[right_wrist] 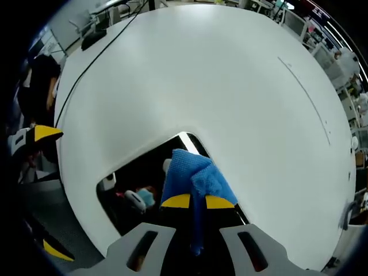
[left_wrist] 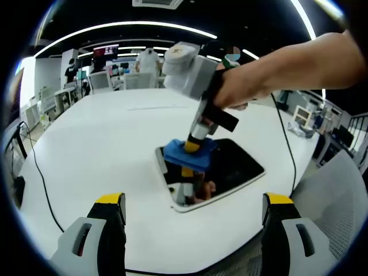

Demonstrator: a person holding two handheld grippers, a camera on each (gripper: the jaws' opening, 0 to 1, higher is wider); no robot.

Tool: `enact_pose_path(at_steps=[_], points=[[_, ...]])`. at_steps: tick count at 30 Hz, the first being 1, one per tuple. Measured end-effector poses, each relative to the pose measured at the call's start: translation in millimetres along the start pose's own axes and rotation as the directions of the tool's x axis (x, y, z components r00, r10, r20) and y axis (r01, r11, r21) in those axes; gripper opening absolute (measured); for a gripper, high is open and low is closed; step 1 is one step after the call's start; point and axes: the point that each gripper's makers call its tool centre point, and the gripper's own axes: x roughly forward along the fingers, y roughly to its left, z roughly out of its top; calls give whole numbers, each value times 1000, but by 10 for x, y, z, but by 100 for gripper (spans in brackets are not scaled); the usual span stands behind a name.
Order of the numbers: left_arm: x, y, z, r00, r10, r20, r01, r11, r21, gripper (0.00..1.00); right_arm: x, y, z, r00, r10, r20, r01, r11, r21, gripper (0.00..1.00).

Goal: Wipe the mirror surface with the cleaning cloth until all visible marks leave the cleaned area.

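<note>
A white-framed rectangular mirror [left_wrist: 215, 171] lies flat on the big white table [left_wrist: 103, 149], close to the table's near edge and turned so that one corner points toward that edge. In the left gripper view, the right gripper [left_wrist: 192, 146] comes down from above in a person's hand [left_wrist: 241, 92] and presses a blue cleaning cloth [left_wrist: 187, 154] onto the far-left corner of the mirror; the cloth is bunched under the yellow tips and overlaps the frame there. The dark glass reflects the yellow tip and part of the tool just below the cloth. The left gripper [left_wrist: 194, 208] hangs over the table's near edge, its two yellow-tipped jaws spread wide with nothing between them, well apart from the mirror. In the right gripper view the right gripper [right_wrist: 197, 202] has its jaws drawn together on the cleaning cloth [right_wrist: 192, 178], a fold of it hanging down between the grey fingers while the rest spreads forward over the mirror [right_wrist: 138, 172] near its corner. The glass here shows dim reflections — whether any marks sit on it I cannot tell at this sharpness. The left gripper [right_wrist: 40, 135] shows as a yellow tip at the table's [right_wrist: 230, 86] edge. A black cable [left_wrist: 40, 178] trails across the table's left side, away from the mirror.
</note>
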Motion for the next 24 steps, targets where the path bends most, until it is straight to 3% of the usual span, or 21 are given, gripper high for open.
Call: enact_pose_path(at_steps=[24], points=[[-18,-20,18,1000,-4,7,4,1000,-7,99,39,252,-100,999,48,8,-48,999,-6,2]])
